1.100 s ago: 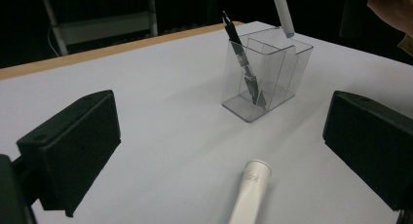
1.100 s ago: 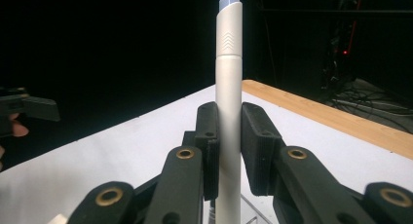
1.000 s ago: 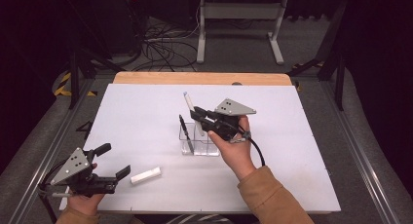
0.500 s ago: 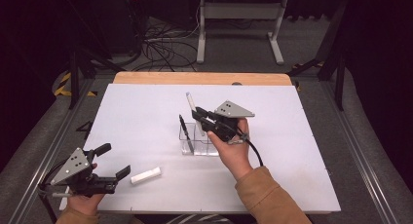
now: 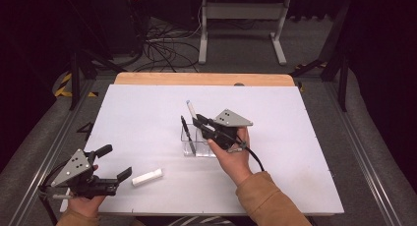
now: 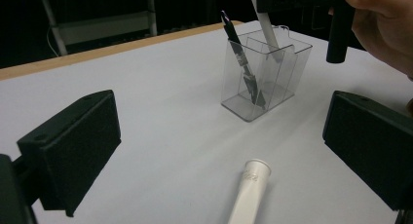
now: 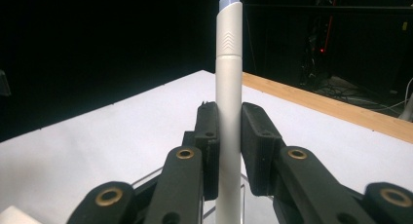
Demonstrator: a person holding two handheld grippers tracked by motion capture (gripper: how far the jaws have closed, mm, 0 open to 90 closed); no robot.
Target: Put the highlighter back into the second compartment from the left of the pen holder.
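A clear plastic pen holder stands mid-table with a black pen leaning in it. My right gripper is shut on a white marker, held upright over the holder. In the right gripper view the pads clamp the marker's barrel from both sides. Seen from the left gripper, the marker's lower end reaches inside the holder. My left gripper rests open at the near left corner, nothing between its jaws. A white tube-shaped piece lies flat on the table just right of it.
The white table top has a wooden strip along its far edge. Beyond it are cables and a metal stand on the dark floor. Metal rails run along both sides of the table.
The right gripper has sunk slightly with the white marker, bringing it lower into the holder. The left gripper has kept still.
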